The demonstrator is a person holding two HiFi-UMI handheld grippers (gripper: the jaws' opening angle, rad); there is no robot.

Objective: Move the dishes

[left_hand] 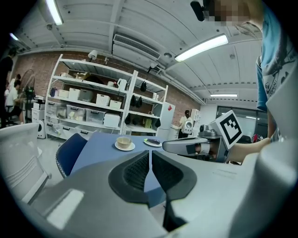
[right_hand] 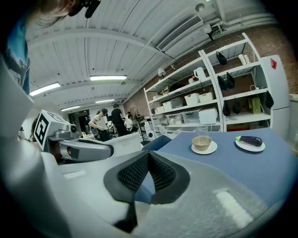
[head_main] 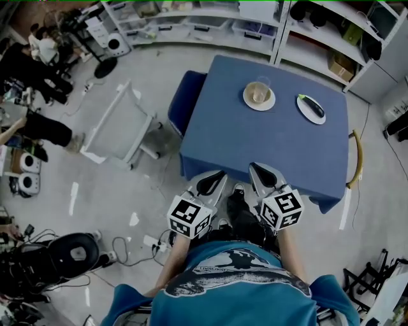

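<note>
Nearest: teal printed shirt (head_main: pixel 236 286) of the person, both forearms reaching forward.

Left tool (head_main: pixel 210 183), grey body with black ribbed pads and a square-marker cube at its rear. Its jaws are closed tip to tip, nothing between them.

Right tool (head_main: pixel 264 175), same make, held just beside the left one. Its jaws are likewise pressed together and empty.

Both tools sit over the near edge of the blue cloth-covered rectangular worktop (head_main: pixel 255 146), well apart from the dishes.

Dishes, toward the far side of the worktop:
- Round white saucer (head_main: pixel 271 102), around the middle of the far side, carrying a tan bowl (head_main: pixel 258 94).
- Clear glass tumbler (head_main: pixel 262 81) just behind that bowl.
- White oval plate (head_main: pixel 307 113), to the right of the saucer and near the far right corner, carrying a dark purple aubergine (head_main: pixel 312 106). Saucer and plate stand apart, not touching.

Dark blue upholstered chair (head_main: pixel 186 102) at the worktop's left side.

Farthest: white open shelving (head_main: pixel 191 19) holding storage boxes, along the wall beyond the worktop.
</note>
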